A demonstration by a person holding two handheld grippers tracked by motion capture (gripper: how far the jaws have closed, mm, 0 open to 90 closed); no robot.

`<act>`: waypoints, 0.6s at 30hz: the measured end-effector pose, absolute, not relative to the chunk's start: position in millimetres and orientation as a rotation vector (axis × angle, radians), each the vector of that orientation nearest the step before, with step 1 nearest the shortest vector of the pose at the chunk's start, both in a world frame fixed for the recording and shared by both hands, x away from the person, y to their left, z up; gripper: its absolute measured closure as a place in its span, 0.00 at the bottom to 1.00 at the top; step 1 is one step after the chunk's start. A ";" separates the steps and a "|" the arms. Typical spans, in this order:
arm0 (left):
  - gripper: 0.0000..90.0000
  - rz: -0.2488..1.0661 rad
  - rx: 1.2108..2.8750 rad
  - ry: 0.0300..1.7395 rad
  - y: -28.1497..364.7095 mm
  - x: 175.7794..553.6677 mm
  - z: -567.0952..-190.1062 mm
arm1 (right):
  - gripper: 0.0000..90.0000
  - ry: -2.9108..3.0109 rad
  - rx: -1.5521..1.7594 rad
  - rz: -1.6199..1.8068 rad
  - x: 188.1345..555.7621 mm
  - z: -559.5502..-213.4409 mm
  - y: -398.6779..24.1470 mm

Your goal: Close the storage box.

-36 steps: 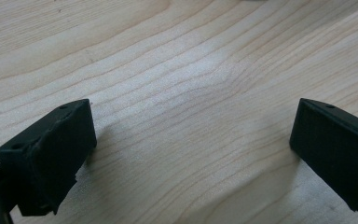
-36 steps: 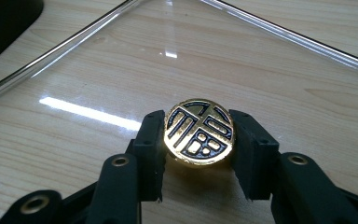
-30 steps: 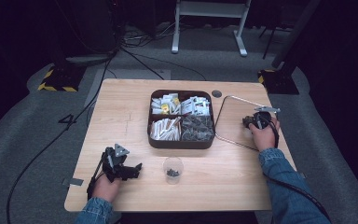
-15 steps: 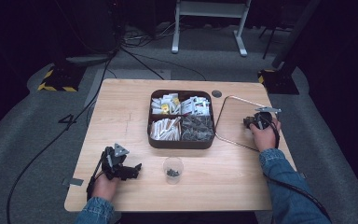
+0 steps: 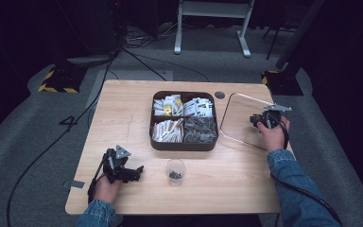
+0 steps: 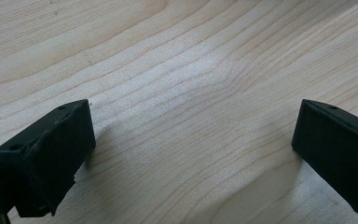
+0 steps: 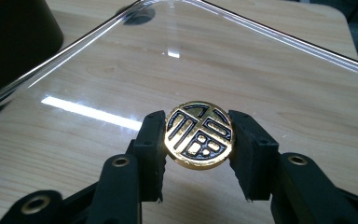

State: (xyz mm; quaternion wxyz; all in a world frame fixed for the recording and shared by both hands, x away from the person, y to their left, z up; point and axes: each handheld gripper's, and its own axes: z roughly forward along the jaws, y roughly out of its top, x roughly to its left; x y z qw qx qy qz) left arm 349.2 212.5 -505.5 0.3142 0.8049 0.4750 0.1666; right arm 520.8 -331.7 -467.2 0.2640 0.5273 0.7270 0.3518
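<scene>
My right claw (image 7: 198,154) pinches the gold knob (image 7: 199,135) of the clear lid (image 7: 177,65), and the brown box (image 5: 184,120) lies off to its left.

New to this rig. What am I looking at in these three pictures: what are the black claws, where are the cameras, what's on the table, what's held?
No robot here: a person holds a hand-held two-jaw tool in each hand. The high view looks down on the wooden table. The other two cameras ride on the tools and look along their black jaws.

On the table: a dark four-compartment tray of small packets and parts, a small clear cup with dark bits inside, and a clear lid lying flat.

The left tool is open, nothing between its jaws, just above bare wood. The right tool is closed on the lid's round gold-and-black knob.
</scene>
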 end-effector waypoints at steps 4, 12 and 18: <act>0.00 0.440 2.121 1.249 212.7 349.6 -505.5 | 0.65 1.958 1.412 0.963 520.2 -458.0 -332.7; 0.00 0.440 2.122 1.249 212.7 349.5 -505.5 | 0.65 1.944 1.355 1.002 515.8 -429.7 -330.6; 0.00 0.441 2.122 1.249 212.7 349.5 -505.5 | 0.65 1.942 1.318 1.040 511.7 -412.7 -324.1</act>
